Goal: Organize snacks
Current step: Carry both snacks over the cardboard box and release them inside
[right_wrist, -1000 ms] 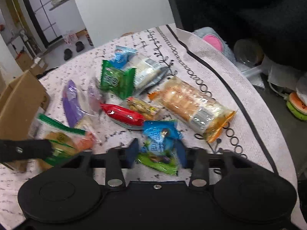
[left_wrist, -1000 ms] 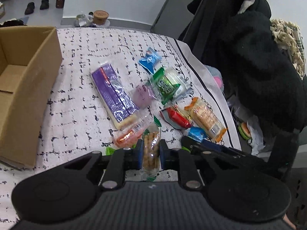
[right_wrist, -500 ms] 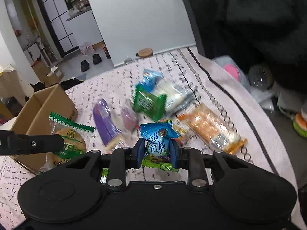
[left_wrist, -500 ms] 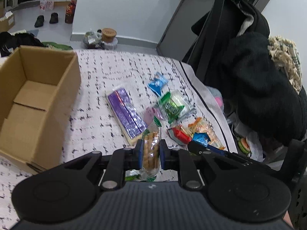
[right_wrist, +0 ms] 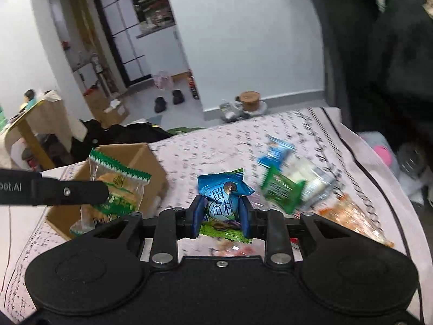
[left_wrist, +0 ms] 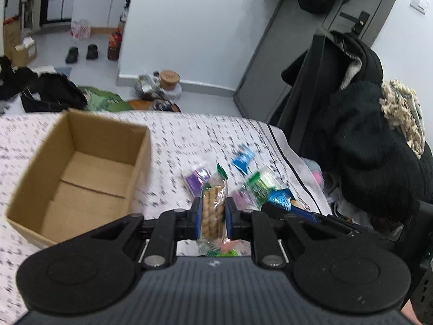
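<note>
My left gripper (left_wrist: 213, 218) is shut on a clear biscuit packet (left_wrist: 213, 208) with green serrated ends, held above the patterned tablecloth (left_wrist: 189, 138). To its left an open cardboard box (left_wrist: 81, 173) stands with nothing inside. My right gripper (right_wrist: 222, 214) is shut on a blue snack packet (right_wrist: 223, 192) with a green packet edge under it. In the right wrist view the left gripper's finger (right_wrist: 67, 191) shows at the left with the biscuit packet (right_wrist: 116, 187) in front of the box (right_wrist: 151, 168). Loose snacks stay on the cloth: a purple pack (left_wrist: 196, 177), a blue one (left_wrist: 242, 159), a green one (right_wrist: 281, 188).
A black coat on a chair (left_wrist: 365, 140) hangs past the table's right edge. An orange cracker pack (right_wrist: 351, 216) lies near that edge. Bags, shoes (left_wrist: 81, 52) and a lidded jar (left_wrist: 169, 78) sit on the floor beyond the table's far edge.
Both grippers have risen with their packets and the views tilted up, bringing the box fully into sight. The right jaws closed tighter on the blue packet early on.
</note>
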`<state>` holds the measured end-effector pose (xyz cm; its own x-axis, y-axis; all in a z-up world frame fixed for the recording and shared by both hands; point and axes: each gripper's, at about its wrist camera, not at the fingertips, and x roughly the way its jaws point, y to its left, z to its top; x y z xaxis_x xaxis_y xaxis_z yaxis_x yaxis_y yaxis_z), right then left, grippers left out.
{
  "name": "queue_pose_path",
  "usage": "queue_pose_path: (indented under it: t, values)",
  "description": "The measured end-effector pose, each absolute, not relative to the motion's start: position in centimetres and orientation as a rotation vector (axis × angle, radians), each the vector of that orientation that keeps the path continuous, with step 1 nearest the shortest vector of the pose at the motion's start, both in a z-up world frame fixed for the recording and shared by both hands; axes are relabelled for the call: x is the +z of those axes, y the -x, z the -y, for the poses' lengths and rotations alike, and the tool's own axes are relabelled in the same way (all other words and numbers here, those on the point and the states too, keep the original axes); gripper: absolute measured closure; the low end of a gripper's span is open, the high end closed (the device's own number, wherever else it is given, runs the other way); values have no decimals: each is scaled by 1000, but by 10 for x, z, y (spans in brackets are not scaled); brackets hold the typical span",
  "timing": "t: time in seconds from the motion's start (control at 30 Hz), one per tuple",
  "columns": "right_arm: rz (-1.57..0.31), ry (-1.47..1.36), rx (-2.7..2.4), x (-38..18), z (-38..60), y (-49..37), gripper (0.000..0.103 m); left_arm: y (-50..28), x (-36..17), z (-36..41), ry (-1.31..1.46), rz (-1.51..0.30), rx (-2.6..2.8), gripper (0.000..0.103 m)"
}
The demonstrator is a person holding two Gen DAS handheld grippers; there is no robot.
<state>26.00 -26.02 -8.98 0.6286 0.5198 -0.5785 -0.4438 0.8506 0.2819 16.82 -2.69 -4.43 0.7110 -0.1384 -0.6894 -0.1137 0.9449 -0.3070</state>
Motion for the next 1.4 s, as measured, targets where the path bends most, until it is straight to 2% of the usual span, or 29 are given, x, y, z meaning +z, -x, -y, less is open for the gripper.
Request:
queue_pose_path:
  t: [0.23,0.7,1.4]
  values:
    - [-654,-89,643,-74,233,-262,76,-159,-28,-4,326,-738,75,87]
    - [-630,-57,759,-59,188,-269,76,-147,-28,-64,321,-729,228,87]
    - [-785,-78,882,-80,106,-273,75,-161,-55,-108,355,-791,250,87]
